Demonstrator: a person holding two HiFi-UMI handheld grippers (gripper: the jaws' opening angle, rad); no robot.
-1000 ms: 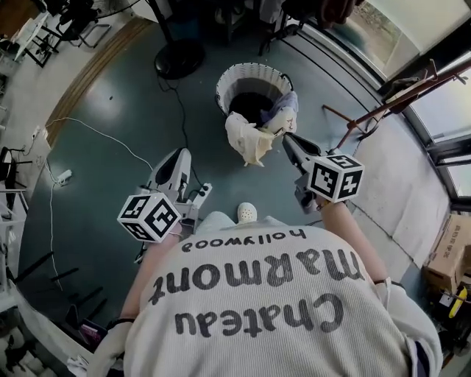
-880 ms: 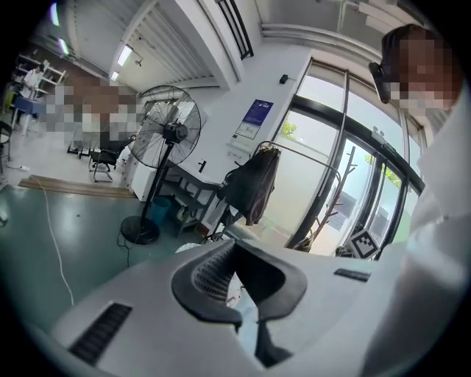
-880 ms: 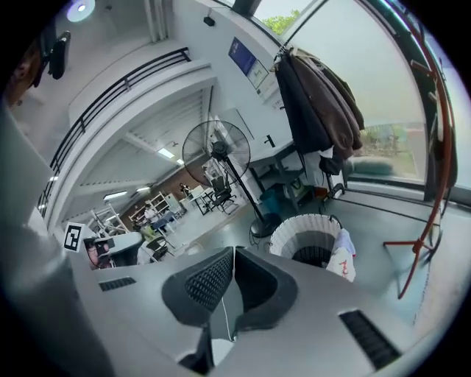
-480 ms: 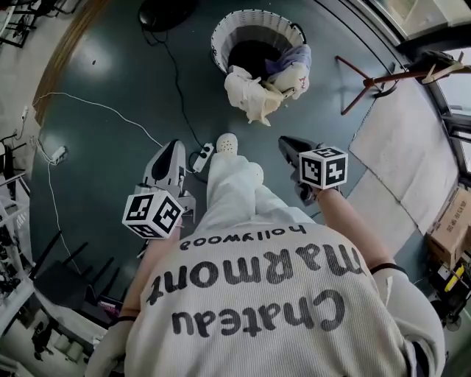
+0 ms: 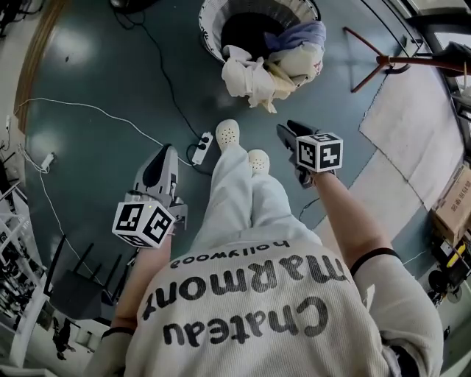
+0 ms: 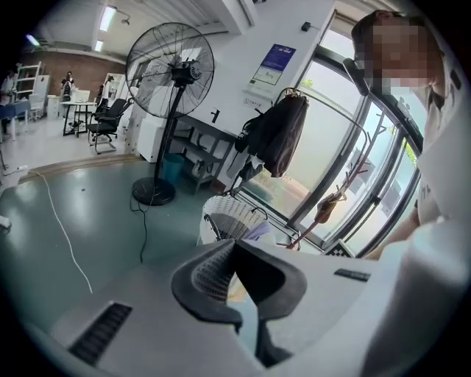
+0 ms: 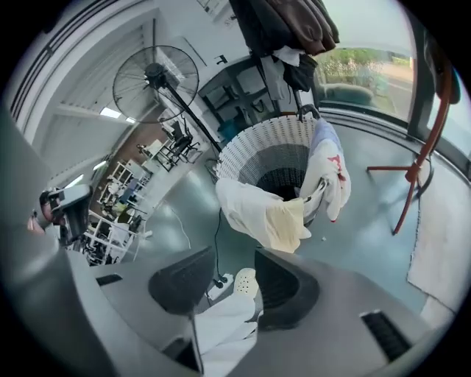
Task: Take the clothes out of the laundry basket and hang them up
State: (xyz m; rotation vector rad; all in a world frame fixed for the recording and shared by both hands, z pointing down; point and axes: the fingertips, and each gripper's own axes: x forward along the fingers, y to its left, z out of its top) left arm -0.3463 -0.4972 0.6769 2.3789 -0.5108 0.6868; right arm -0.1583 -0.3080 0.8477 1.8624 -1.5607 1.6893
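Left hand-held gripper (image 6: 234,247): jaws pressed together, nothing in them, held low beside the person's leg.
Right hand-held gripper (image 7: 234,265): jaws opening, nothing between them, pointed toward the basket but apart from it.
Laundry basket (image 5: 212,16): on the floor (image 5: 103,81), ahead of the person.
Clothes (image 5: 252,77): cream and pale blue garments draped over the basket's near rim.

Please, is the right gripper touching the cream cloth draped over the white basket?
Apart. Head view shows floor between the right gripper, jaws opening and empty, and the cream cloth.
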